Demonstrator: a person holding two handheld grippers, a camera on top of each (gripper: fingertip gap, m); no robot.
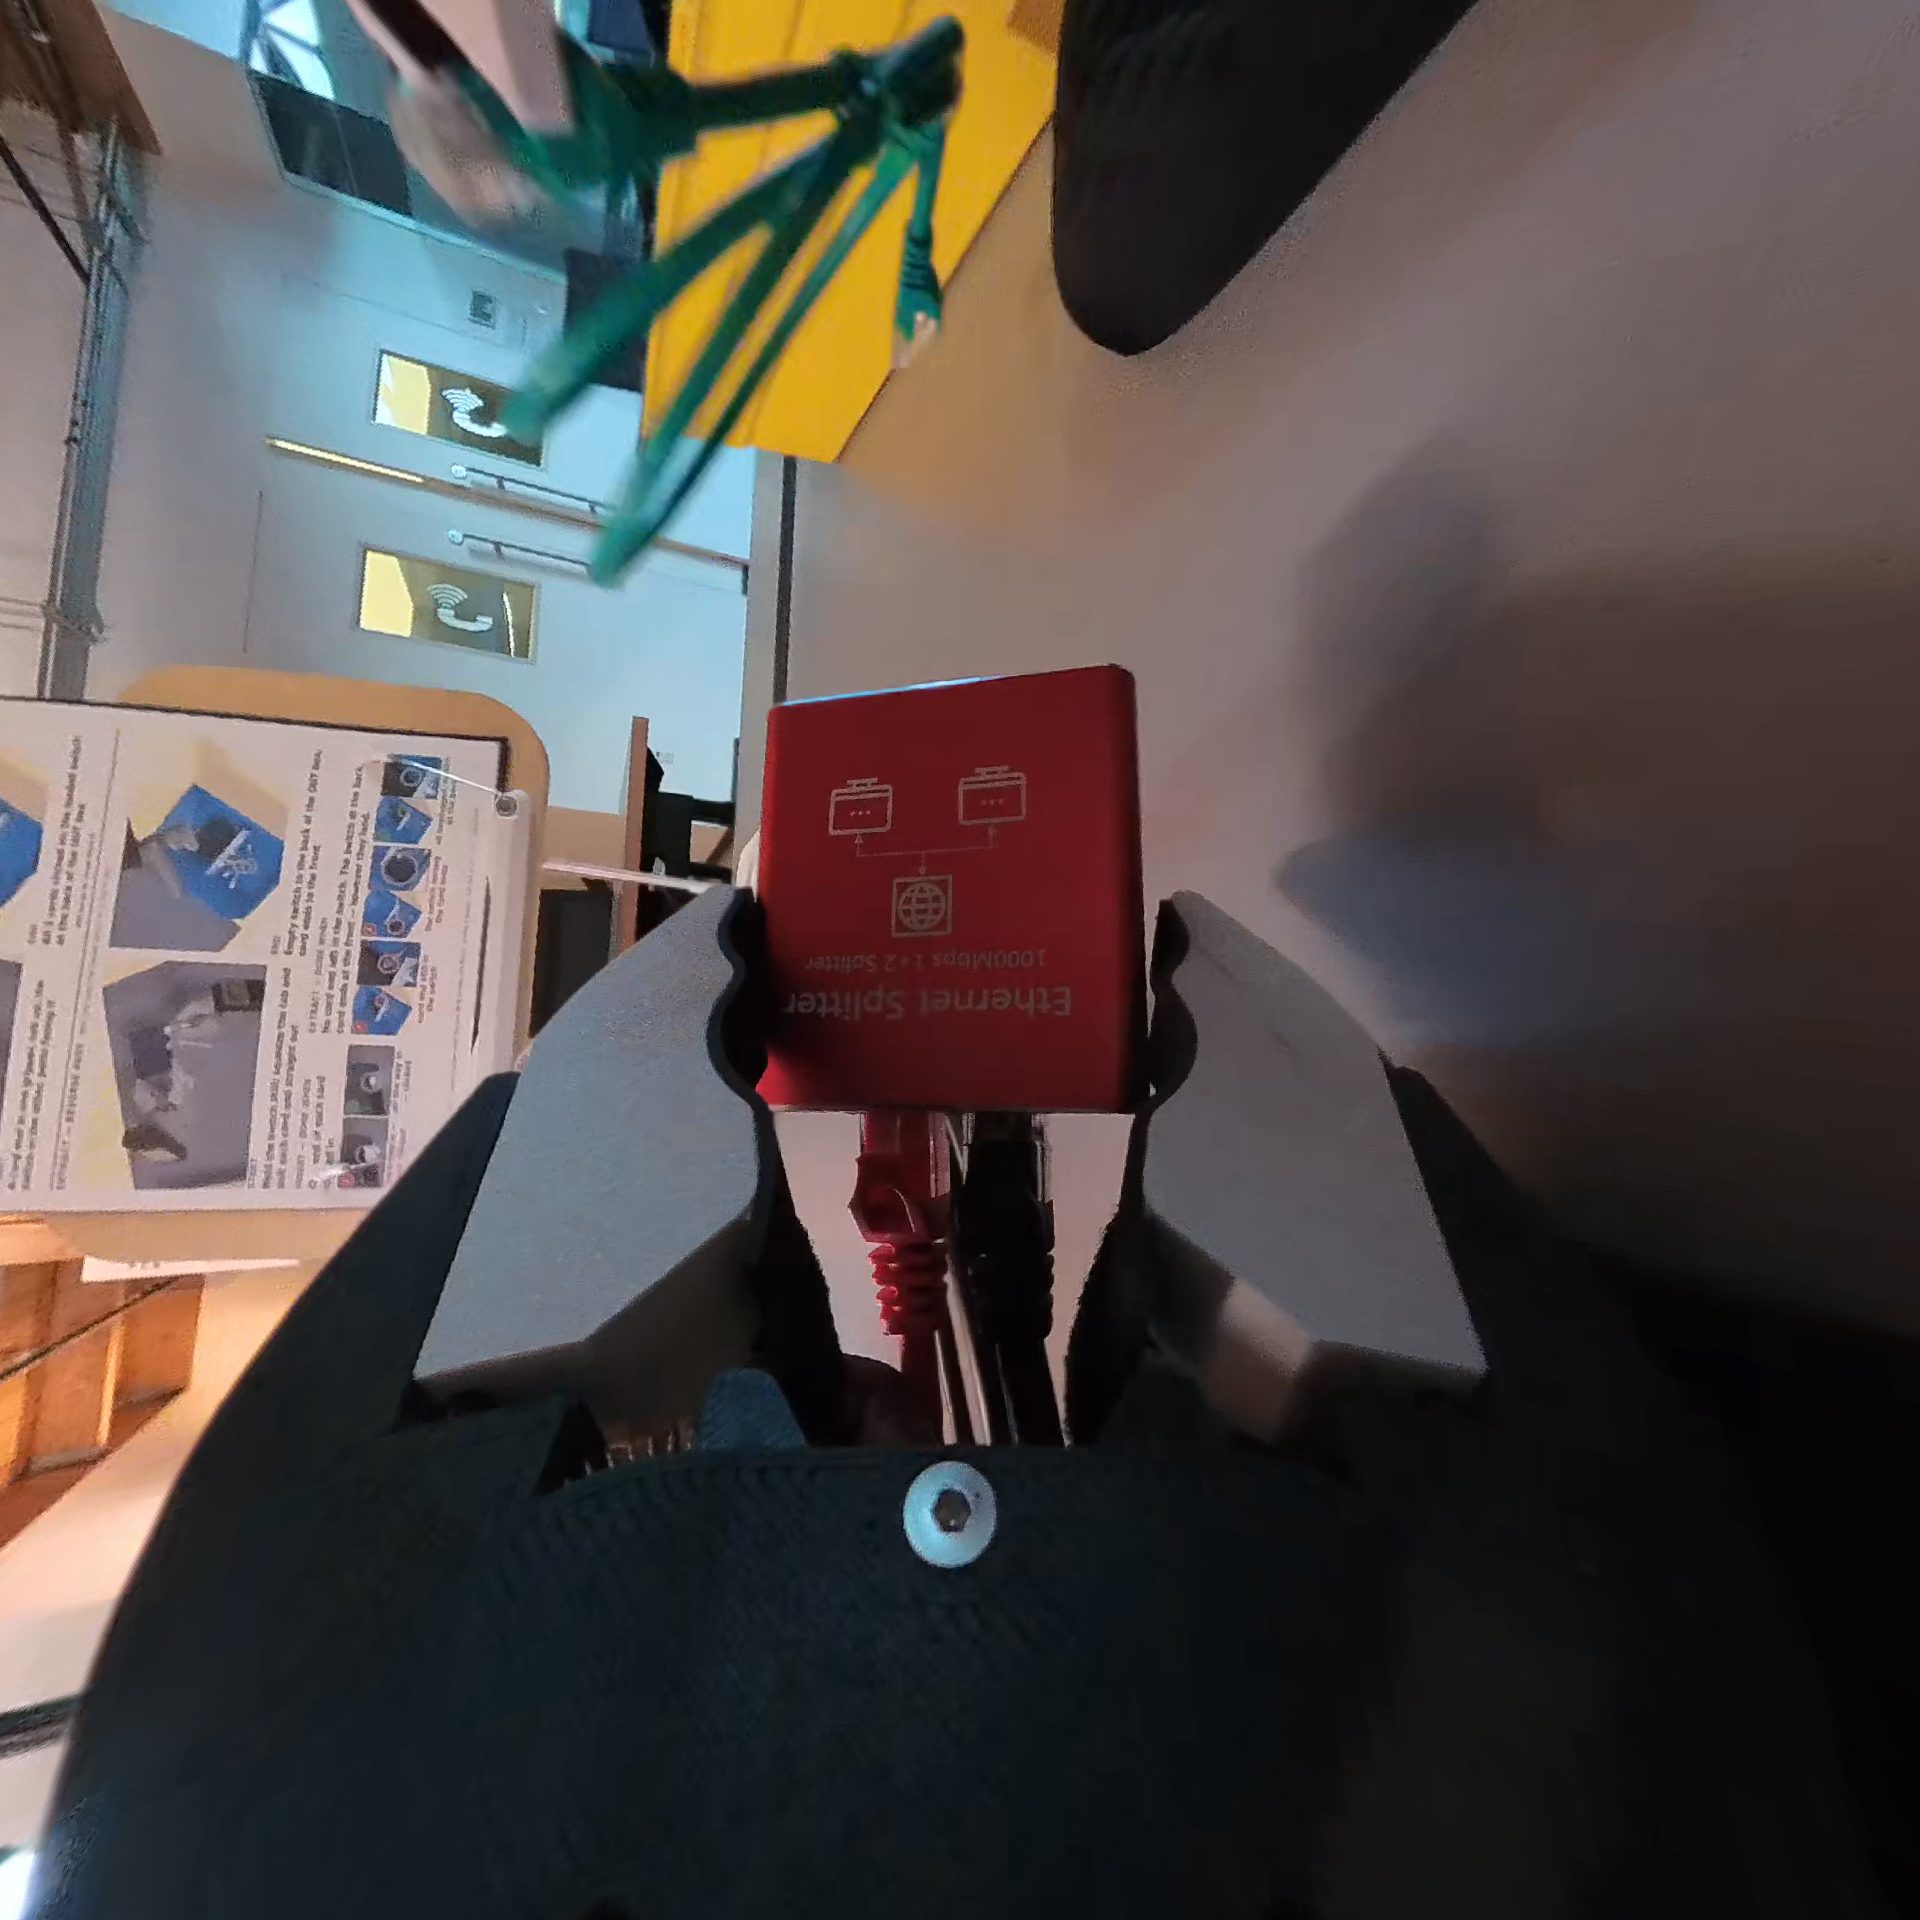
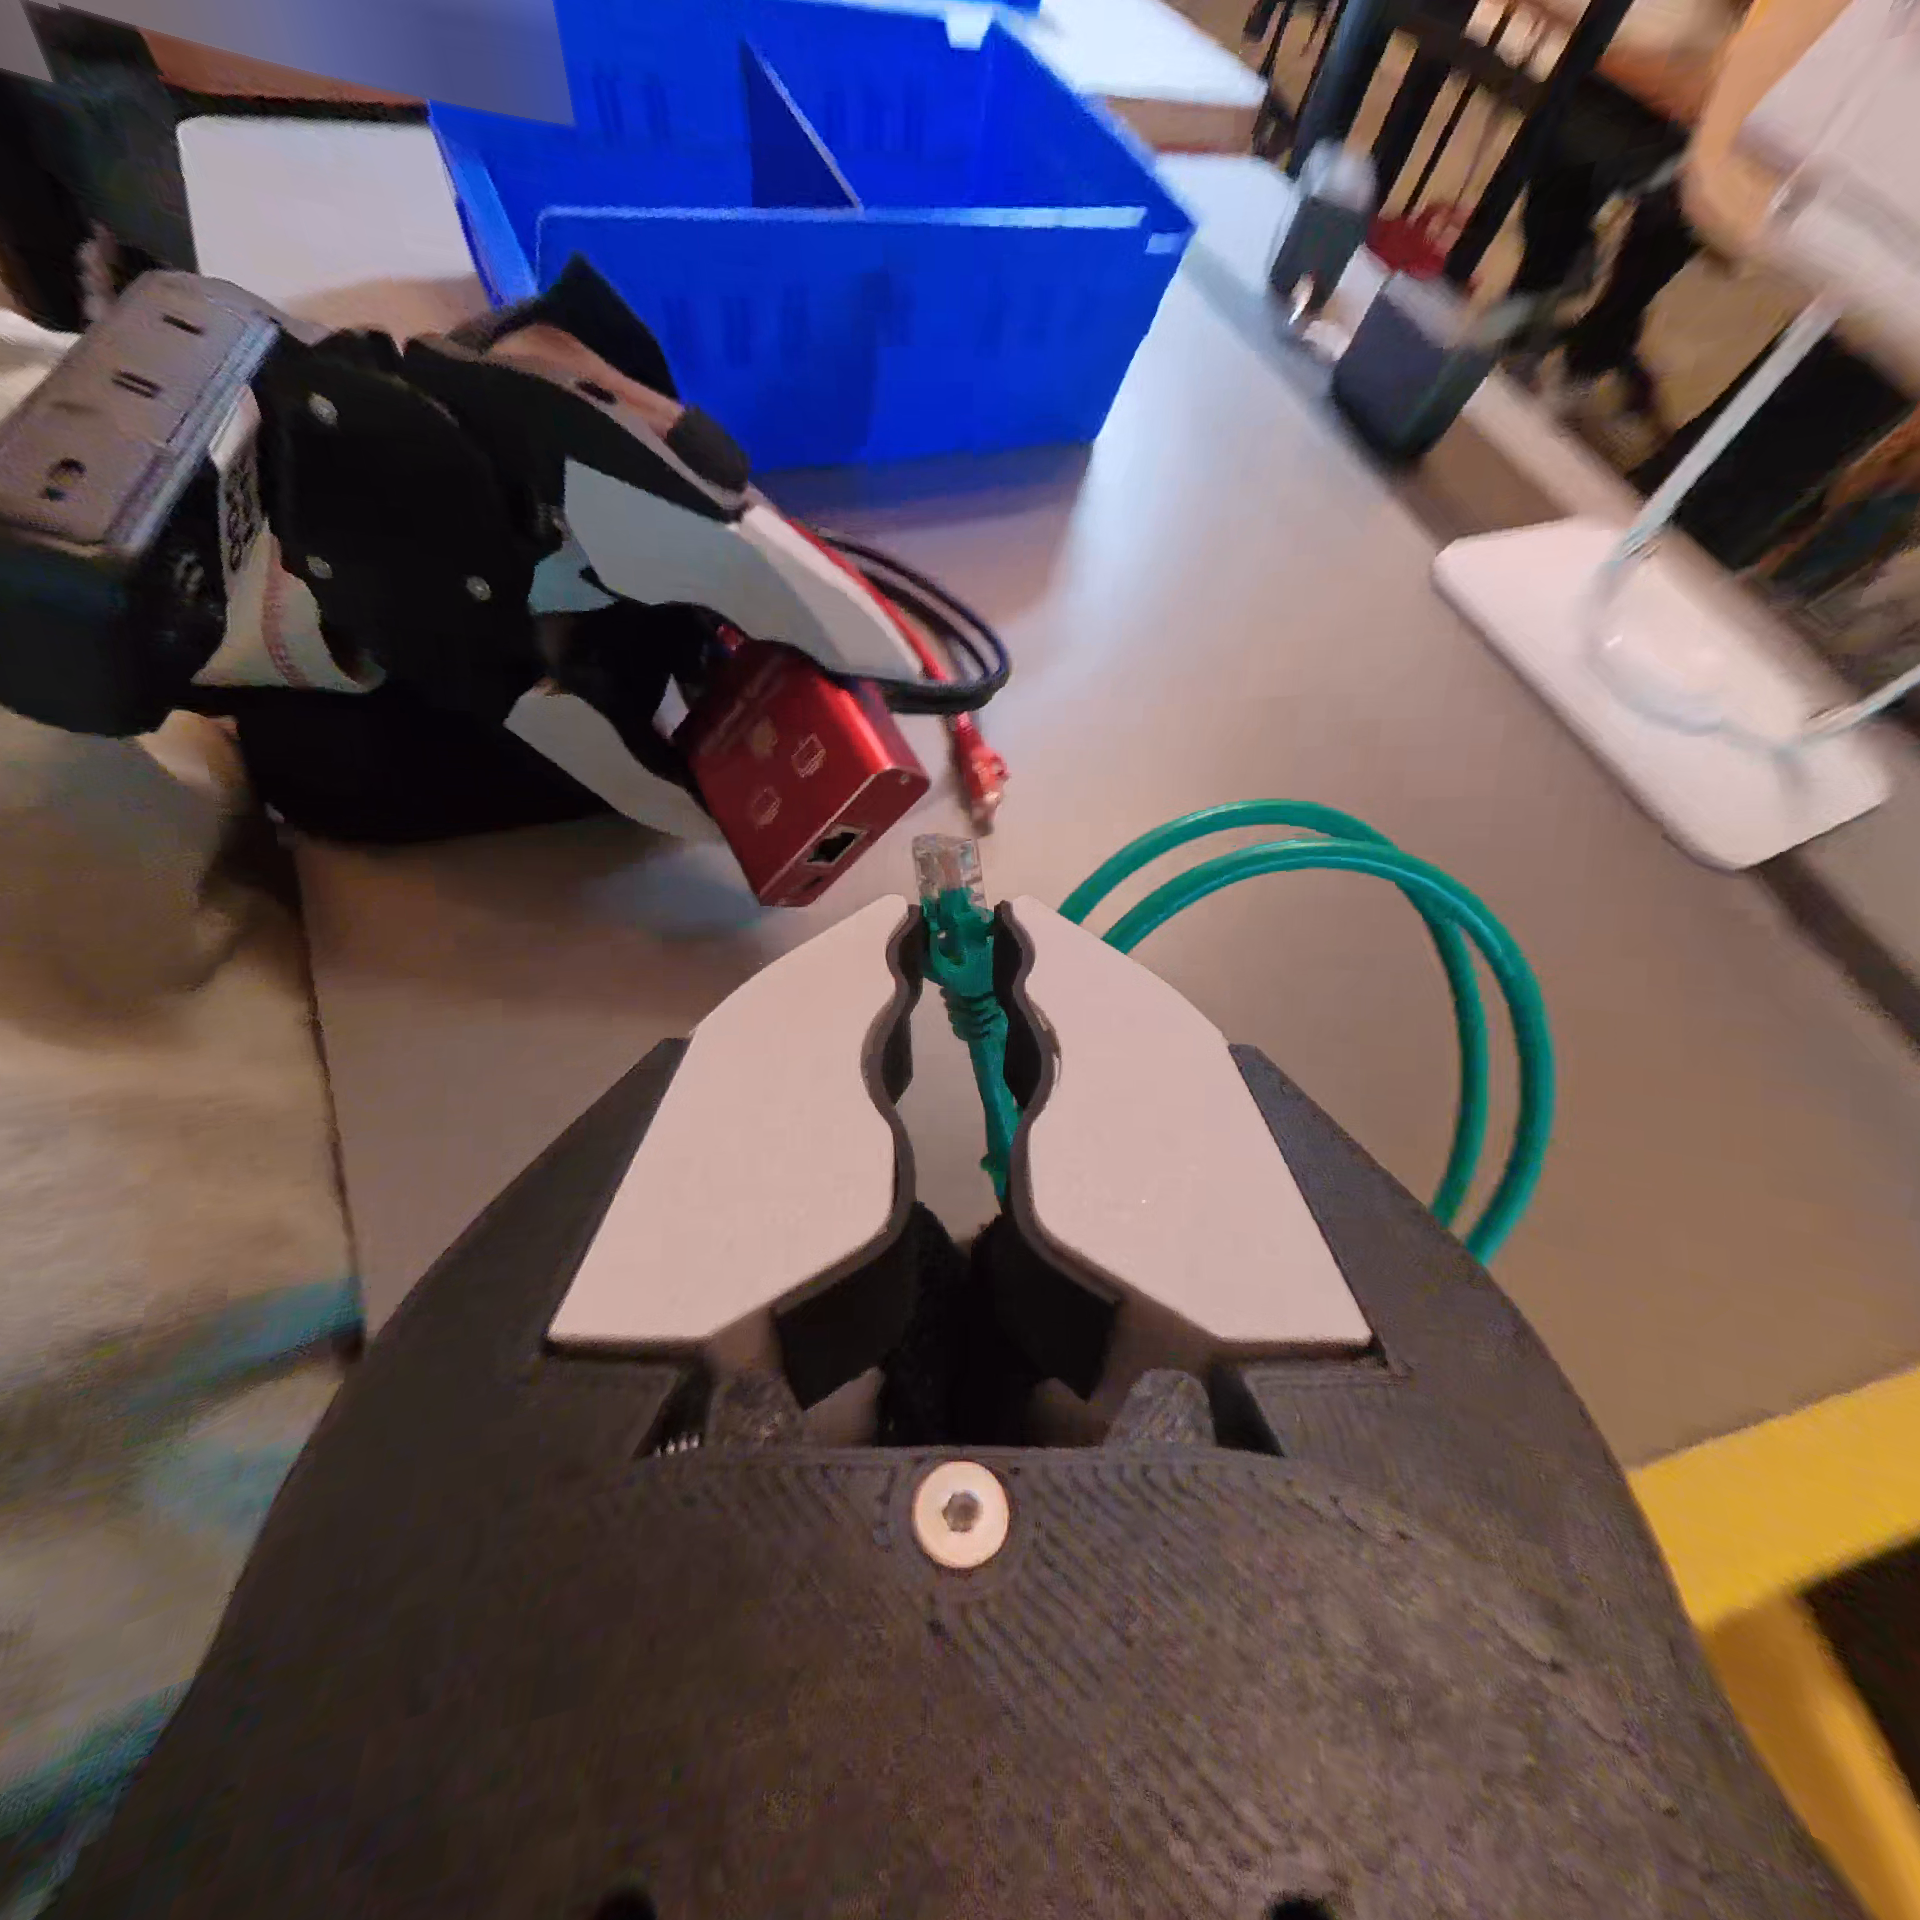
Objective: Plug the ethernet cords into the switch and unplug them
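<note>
While the left gripper (image 1: 951,997) clamped the red switch (image 1: 945,894) at frame centre — red cord (image 1: 902,1226) and black cord (image 1: 1003,1236) already seated — the right gripper (image 2: 958,920) pinched the green cord (image 2: 961,935), its plug just short of the open port (image 2: 831,847), unplugging all still ahead.

Switch (image 1: 945,894): red metal by the look, smooth satin sheen, pale printed markings on the broad face. Clamped by left gripper (image 1: 951,997): matt grey plastic fingers (image 1: 623,1122) with black wavy pads, on a black body (image 1: 935,1662) of rough layered print plastic with one shiny metal screw. Behind the switch, red cord (image 1: 899,1226) and black cord (image 1: 1003,1247): ribbed moulded plastic boots, slightly glossy. Near the switch, green cord (image 2: 961,935) pinched in right gripper (image 2: 956,925): clear glossy plastic plug, ribbed green boot, smooth rubbery jacket. Under the switch, table (image 2: 1195,623): smooth, matt grey-beige. Beyond the switch, blue bin (image 2: 831,312): moulded plastic, faint gloss.
</note>
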